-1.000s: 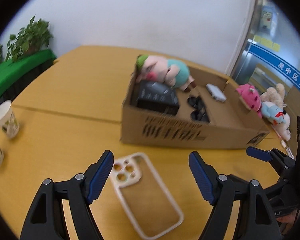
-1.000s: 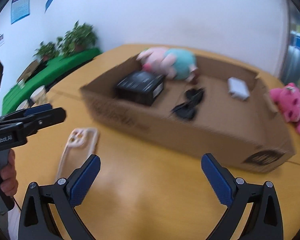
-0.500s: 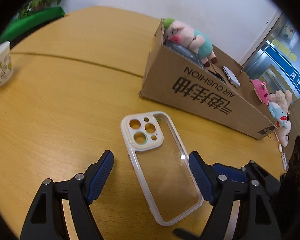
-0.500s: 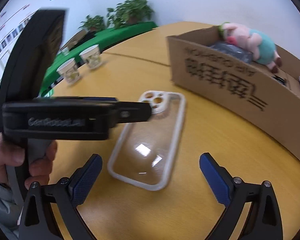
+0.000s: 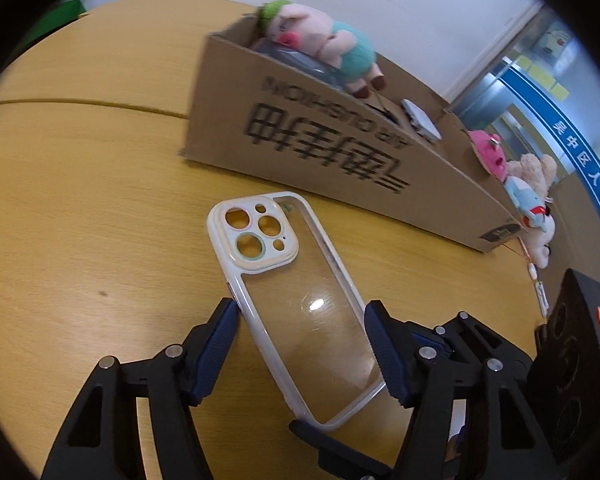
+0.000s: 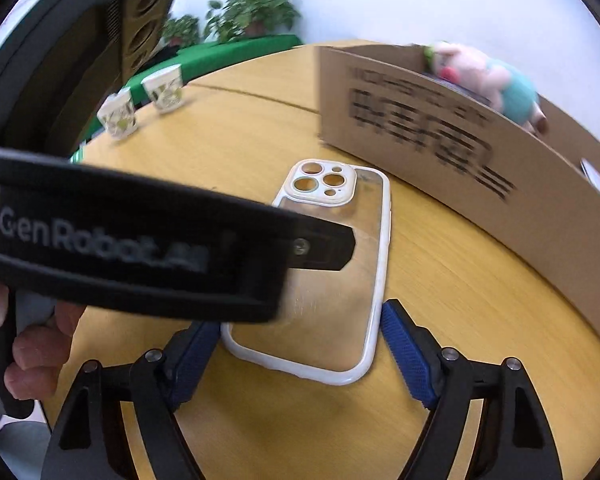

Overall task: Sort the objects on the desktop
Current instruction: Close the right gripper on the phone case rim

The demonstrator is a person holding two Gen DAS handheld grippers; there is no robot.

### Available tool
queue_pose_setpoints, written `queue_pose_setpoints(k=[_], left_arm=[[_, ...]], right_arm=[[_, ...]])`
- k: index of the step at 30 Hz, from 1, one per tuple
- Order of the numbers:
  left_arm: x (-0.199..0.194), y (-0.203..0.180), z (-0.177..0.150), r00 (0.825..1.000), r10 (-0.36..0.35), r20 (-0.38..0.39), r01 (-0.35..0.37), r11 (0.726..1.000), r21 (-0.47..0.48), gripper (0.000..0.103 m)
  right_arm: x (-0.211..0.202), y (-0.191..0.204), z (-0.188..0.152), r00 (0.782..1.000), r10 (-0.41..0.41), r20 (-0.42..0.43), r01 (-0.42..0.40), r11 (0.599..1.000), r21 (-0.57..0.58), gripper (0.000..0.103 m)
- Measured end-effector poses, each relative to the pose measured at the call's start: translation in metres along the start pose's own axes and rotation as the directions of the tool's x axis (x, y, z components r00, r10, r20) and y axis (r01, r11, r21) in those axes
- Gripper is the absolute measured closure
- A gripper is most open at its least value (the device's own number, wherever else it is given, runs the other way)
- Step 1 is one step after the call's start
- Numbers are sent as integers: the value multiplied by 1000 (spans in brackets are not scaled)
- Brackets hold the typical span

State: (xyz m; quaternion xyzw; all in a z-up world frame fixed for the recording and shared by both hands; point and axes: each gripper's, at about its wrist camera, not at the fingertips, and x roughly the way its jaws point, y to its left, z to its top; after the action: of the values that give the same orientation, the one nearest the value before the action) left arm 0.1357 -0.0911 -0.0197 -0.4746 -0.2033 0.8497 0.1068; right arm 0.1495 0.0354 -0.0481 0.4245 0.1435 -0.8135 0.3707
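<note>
Both grippers' jaws stand narrowed astride the phone case (image 5: 300, 292), low in frame; simultaneous closure risks collision or ejecting it.

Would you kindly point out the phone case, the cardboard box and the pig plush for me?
phone case (image 5: 320, 320): left wrist view, on its clear back panel.
cardboard box (image 5: 340, 136): left wrist view, on its printed side wall.
pig plush (image 5: 324, 40): left wrist view, on its pink body.
</note>
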Motion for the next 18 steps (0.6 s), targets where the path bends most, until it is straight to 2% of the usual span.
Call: queue_pose_setpoints(k=[5,7,9,11,15,18], left_arm=[[4,-28,3,998,-67,0,67,997,45,39],[7,-35,5,998,-61,-5,62,997,52,50],[12,-38,8,998,-55,-18,56,997,44,65],[14,-36,10,997,-69,-29,69,997,16,70],[16,-42,9,998,-53,-42,53,999,11,72],[15,-47,8,999,-32,-44,33,999,15,72]], right_arm=[[-24,-37,-22,996,81,33,-85,981,175,23],[-32,-48,-29,994,100,55,-110,967,230,23],[-40,-56,-34,994,85,68,-100,961,258,23],[-46,-61,-39,994,78,83,-98,955,279,23],[-59,-71,-42,988,99,117,-130,945,300,23],[-62,-76,-38,989,90,117,-121,948,294,23]])
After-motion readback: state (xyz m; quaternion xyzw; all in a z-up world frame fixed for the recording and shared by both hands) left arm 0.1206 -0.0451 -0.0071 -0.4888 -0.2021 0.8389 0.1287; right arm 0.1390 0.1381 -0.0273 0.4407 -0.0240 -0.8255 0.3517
